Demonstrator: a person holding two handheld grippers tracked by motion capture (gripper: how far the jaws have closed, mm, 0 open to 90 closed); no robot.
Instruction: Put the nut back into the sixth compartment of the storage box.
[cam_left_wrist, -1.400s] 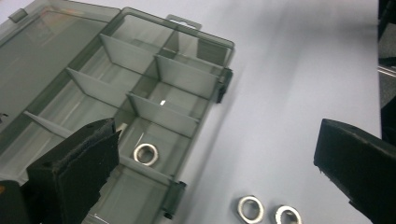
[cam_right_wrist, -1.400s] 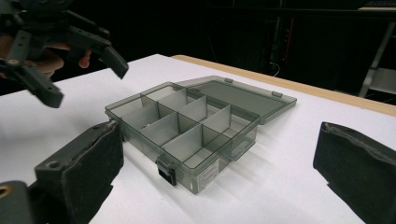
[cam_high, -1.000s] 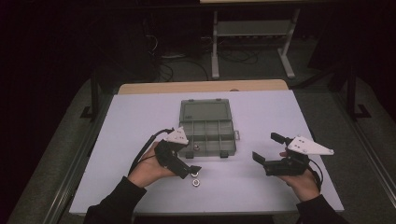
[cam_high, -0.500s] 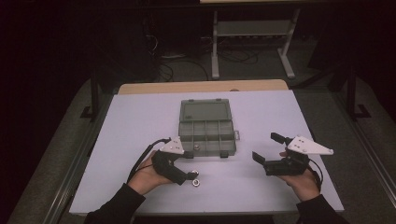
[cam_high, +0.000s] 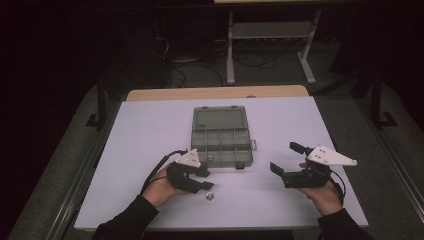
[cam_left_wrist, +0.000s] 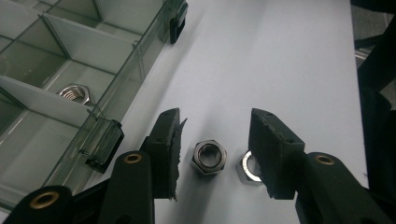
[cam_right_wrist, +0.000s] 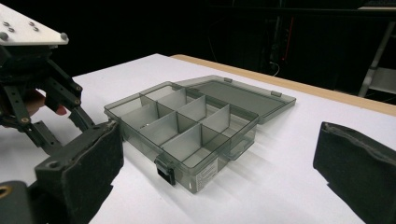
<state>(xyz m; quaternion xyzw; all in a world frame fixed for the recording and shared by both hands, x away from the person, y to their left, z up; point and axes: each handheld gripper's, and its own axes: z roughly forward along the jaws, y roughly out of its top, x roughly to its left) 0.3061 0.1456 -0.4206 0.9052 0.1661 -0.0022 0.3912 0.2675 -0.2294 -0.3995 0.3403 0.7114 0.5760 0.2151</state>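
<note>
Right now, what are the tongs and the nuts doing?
Left tongs open, straddling a loose nut. Right tongs open, empty. Second nut beside it; box open.

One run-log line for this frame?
left gripper: open, straddling hex nut | second nut beside | right gripper: open, idle | organizer box: lid open, one nut inside

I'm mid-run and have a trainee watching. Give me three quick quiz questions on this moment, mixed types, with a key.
1. True or false: the left gripper is shut on a hex nut.
2. How many nuts lie on the table near the left gripper's jaws in the left gripper view? A) one B) two C) four
3. Fill in: the lid of the compartment box is ____.

Key:
1. False. Its jaws stand open, with a nut lying between them, untouched.
2. B. The second nut is partly hidden by a jaw.
3. Open, laid back flat. One more nut already sits in a compartment.
</note>
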